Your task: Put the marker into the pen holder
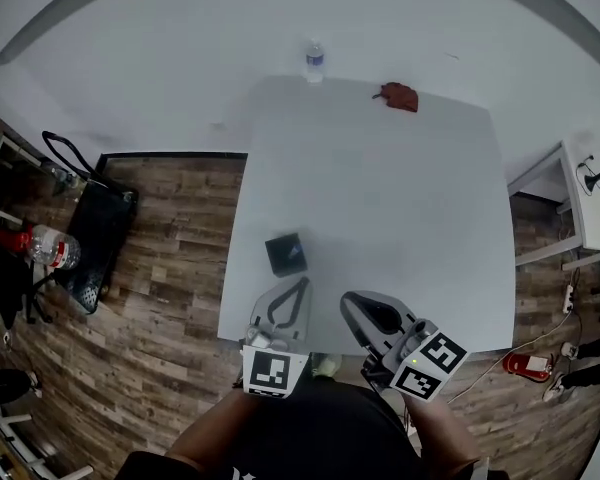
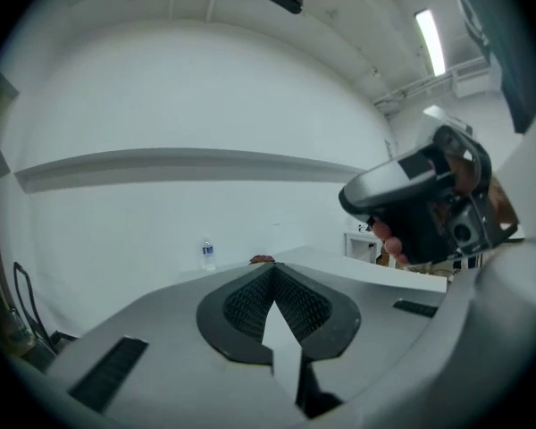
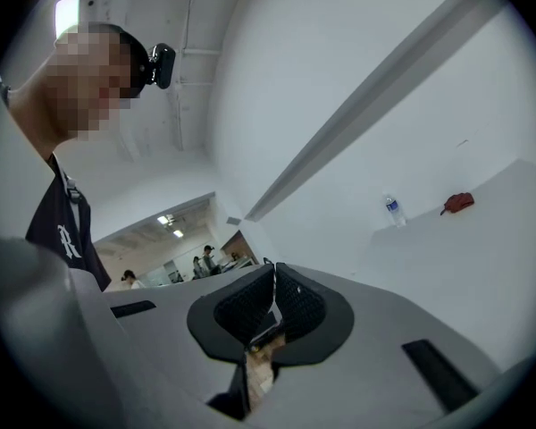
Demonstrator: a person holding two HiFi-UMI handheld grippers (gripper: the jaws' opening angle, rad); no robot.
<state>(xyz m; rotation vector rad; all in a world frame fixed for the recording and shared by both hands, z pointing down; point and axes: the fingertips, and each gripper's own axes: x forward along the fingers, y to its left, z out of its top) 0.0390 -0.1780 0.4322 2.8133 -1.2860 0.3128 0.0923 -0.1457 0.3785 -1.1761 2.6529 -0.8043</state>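
Note:
A dark square pen holder (image 1: 285, 254) stands on the white table (image 1: 380, 198) near its front left corner. Something bluish shows at the holder's top; I cannot tell whether it is the marker, and I see no marker elsewhere. My left gripper (image 1: 302, 282) hovers just in front of the holder, jaws shut and empty (image 2: 272, 269). My right gripper (image 1: 348, 299) is beside it over the table's front edge, tilted up, jaws together on nothing (image 3: 273, 275). In the left gripper view the right gripper (image 2: 420, 204) shows with a hand on it.
A water bottle (image 1: 314, 60) stands at the table's far edge, with a red-brown bundle (image 1: 398, 96) to its right. A black bag (image 1: 95, 233) and a plastic bottle (image 1: 52, 249) lie on the wooden floor at left. A white side table (image 1: 580, 198) is at right.

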